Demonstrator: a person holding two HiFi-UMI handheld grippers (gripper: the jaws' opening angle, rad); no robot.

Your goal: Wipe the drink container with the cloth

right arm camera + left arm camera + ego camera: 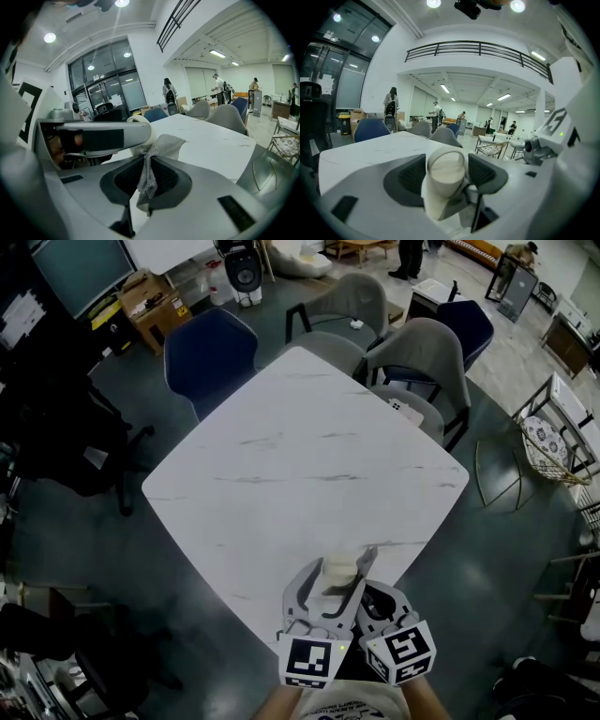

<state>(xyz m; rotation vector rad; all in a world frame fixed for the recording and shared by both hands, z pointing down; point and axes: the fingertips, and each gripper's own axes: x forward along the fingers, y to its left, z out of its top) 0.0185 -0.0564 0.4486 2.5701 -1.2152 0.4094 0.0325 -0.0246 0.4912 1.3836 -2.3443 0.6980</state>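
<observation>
Drink container point(446, 171), cream-coloured and cylindrical, sits at the near corner of the white marble-patterned counter point(300, 456), between the jaws of the left claw point(336, 570); those jaws stand apart, with a gap showing on either side of the container, so nothing is gripped; its round end faces the left gripper view and its lower part sinks behind the claw's grey body, so whether it rests flat on the counter cannot be told. Right claw point(148, 187) is clamped on a grey mesh cloth point(166, 143), bunched between the pads and fanning out above them just beside the container; contact between the two is hard to make out. In the head view the right claw's jaws are hidden and the cloth cannot be seen.
</observation>
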